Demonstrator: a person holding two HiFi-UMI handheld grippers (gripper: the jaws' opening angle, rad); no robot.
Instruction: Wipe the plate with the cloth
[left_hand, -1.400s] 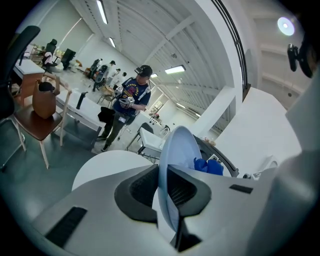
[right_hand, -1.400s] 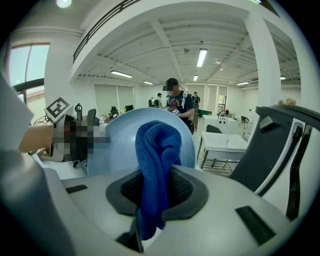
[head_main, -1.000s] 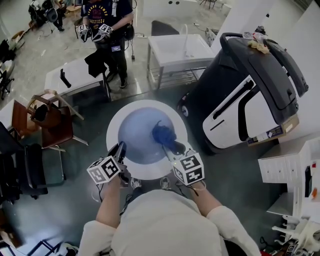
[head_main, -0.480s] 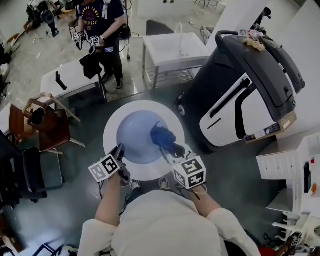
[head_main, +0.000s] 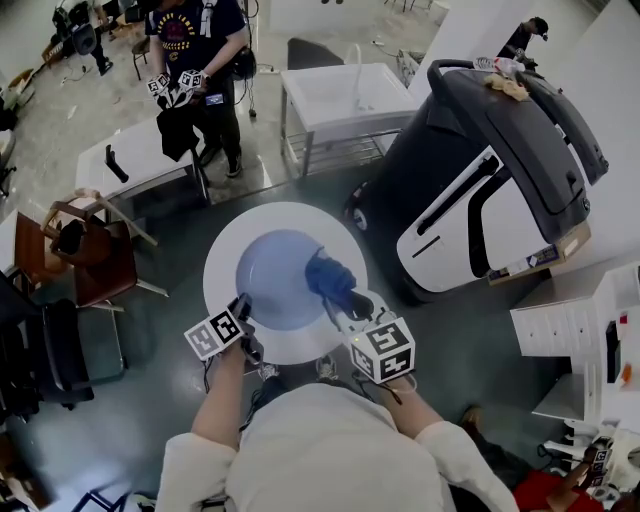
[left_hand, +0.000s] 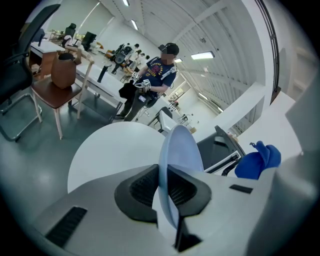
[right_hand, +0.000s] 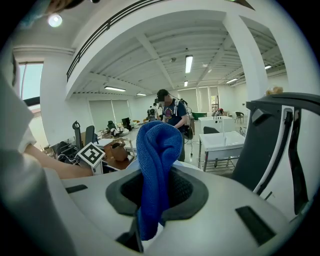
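A light blue plate (head_main: 272, 278) sits over the round white table (head_main: 225, 255). My left gripper (head_main: 241, 307) is shut on its near rim. In the left gripper view the plate (left_hand: 179, 150) runs edge-on between the pads, over the table (left_hand: 107, 150). Whether the plate rests on the table I cannot tell. A dark blue cloth (head_main: 328, 274) lies bunched over the plate's right side, with my right gripper (head_main: 350, 298) shut on it. In the right gripper view the cloth (right_hand: 156, 155) stands up out of the jaws of the right gripper (right_hand: 154, 192). The cloth (left_hand: 258, 159) also shows at the right of the left gripper view.
A large black and white machine (head_main: 500, 170) stands close to the table's right. A white sink stand (head_main: 350, 100) is behind it. A person (head_main: 195, 45) holding grippers stands at the back left. A wooden chair (head_main: 95, 260) and a black chair (head_main: 45, 350) are at the left, white shelving (head_main: 585, 335) at the right.
My left gripper has sunk a little with the plate's rim in it. The right gripper and cloth stay about where they were. The person at the back has shifted slightly.
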